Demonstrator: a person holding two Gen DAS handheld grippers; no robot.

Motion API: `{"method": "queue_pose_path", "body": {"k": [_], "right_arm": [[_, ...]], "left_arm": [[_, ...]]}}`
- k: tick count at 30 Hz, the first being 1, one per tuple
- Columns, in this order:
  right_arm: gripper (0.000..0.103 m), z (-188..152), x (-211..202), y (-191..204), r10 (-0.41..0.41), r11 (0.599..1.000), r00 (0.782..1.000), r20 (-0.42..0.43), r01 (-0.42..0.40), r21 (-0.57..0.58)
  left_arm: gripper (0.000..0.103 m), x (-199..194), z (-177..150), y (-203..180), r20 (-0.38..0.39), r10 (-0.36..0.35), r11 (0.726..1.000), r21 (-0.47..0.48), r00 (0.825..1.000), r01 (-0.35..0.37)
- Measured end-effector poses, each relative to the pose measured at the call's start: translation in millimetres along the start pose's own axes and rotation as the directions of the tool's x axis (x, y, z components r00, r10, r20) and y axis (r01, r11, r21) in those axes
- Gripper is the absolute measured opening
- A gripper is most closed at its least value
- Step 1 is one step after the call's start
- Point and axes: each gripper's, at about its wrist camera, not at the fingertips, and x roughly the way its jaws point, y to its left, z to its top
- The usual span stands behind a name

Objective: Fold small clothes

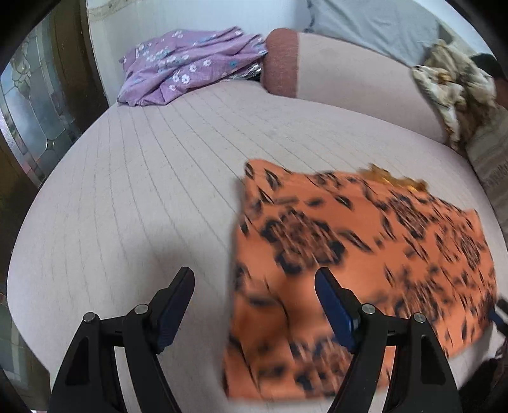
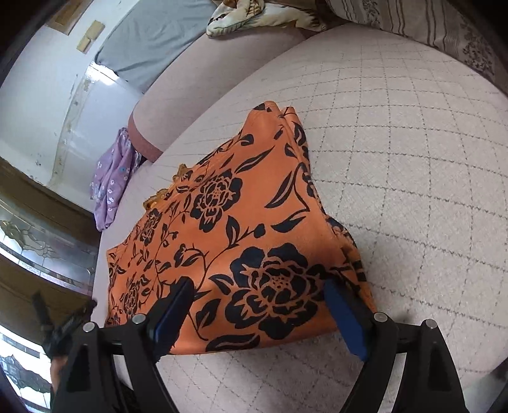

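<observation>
An orange garment with black flower print (image 1: 358,273) lies folded flat on the pale quilted bed (image 1: 143,178). In the left wrist view it is blurred and fills the lower right. My left gripper (image 1: 255,276) is open and empty, above the garment's left edge. In the right wrist view the same garment (image 2: 241,228) lies in the middle. My right gripper (image 2: 257,286) is open and empty, its fingers spread above the garment's near edge. The left gripper (image 2: 63,321) shows blurred at the lower left of the right wrist view.
A purple floral garment (image 1: 187,63) lies crumpled at the bed's far corner, beside a pink bolster (image 1: 343,73). A cream patterned cloth (image 1: 454,95) and a grey pillow (image 1: 374,22) lie at the back right. A glass-panelled wooden door (image 1: 35,104) stands left of the bed.
</observation>
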Motion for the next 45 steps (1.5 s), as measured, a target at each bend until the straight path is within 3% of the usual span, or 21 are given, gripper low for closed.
{"method": "queue_pose_path", "body": {"k": [4,7,10,12,17,22,24,26,27,28,30,32,35,43,45], "right_arm": [[0.086,-0.6,1.4,-1.3,0.019,1.0,1.0,0.006,-0.019,0.006],[0.086,0.2,2.3,-1.6,0.022,1.0,1.0,0.006,-0.022,0.002],[0.086,0.5,2.4,-1.1,0.019,1.0,1.0,0.004,-0.019,-0.006],[0.086,0.4,1.8,-1.9,0.022,1.0,1.0,0.006,-0.022,-0.008],[0.089,1.3,2.7,-0.3,0.016,1.0,1.0,0.011,-0.016,-0.015],[0.089,-1.4,-0.9,6.0,-0.007,0.999,1.0,0.013,0.007,-0.042],[0.089,-2.0,-4.2,6.7,0.0,0.999,1.0,0.016,0.001,-0.034],[0.089,-2.5,-6.5,3.6,0.013,1.0,1.0,0.017,-0.012,-0.016],[0.089,-2.7,-7.2,-0.2,0.018,1.0,1.0,0.016,-0.018,0.004],[0.089,-2.5,-7.7,-3.3,0.026,0.999,1.0,0.015,-0.027,0.021],[0.089,-1.3,-11.0,-10.6,0.045,0.997,0.999,0.01,-0.045,0.067],[0.089,-1.7,-19.2,-12.3,0.037,0.996,0.999,0.012,-0.038,0.08],[0.089,-8.4,-33.9,-15.4,0.033,0.994,0.999,0.027,-0.036,0.104],[0.09,-28.5,-37.0,-33.2,0.042,0.965,0.999,-0.003,-0.04,0.26],[0.09,-27.7,-29.0,-33.7,0.129,0.933,0.992,0.0,-0.122,0.338]], "left_arm": [[0.079,47.9,43.8,5.2,-0.054,0.031,0.999,0.014,0.998,-0.03],[0.078,94.2,71.4,12.6,-0.085,0.172,0.984,0.061,0.981,-0.168],[0.078,104.5,85.9,23.4,-0.078,0.203,0.979,0.05,0.976,-0.2],[0.078,91.8,90.6,25.7,-0.046,0.21,0.978,0.035,0.977,-0.208],[0.078,31.7,71.1,14.5,0.052,0.154,0.987,0.04,0.987,-0.157],[0.078,-25.0,14.8,-18.8,0.073,-0.05,0.996,0.075,0.996,0.044],[0.078,-29.4,-5.5,-31.1,0.056,-0.091,0.992,0.096,0.994,0.085],[0.078,-11.7,-32.5,-43.2,-0.013,-0.065,0.99,0.126,0.998,0.066],[0.078,7.9,-45.9,-44.7,-0.082,0.005,0.99,0.137,0.997,0.006],[0.08,18.9,-54.5,-43.0,-0.114,0.026,0.99,0.138,0.993,-0.01],[0.081,9.2,-58.7,-42.8,-0.043,0.023,0.989,0.149,0.999,-0.016],[0.081,1.2,-55.1,-44.0,-0.056,0.042,0.986,0.163,0.998,-0.033],[0.081,-14.9,-49.1,-41.9,-0.01,0.023,0.99,0.14,1.0,-0.021],[0.081,-29.9,-42.5,-62.0,0.013,-0.103,0.993,0.063,0.995,0.102],[0.081,-32.2,-45.0,-68.5,0.01,-0.114,0.991,0.076,0.993,0.113]]}}
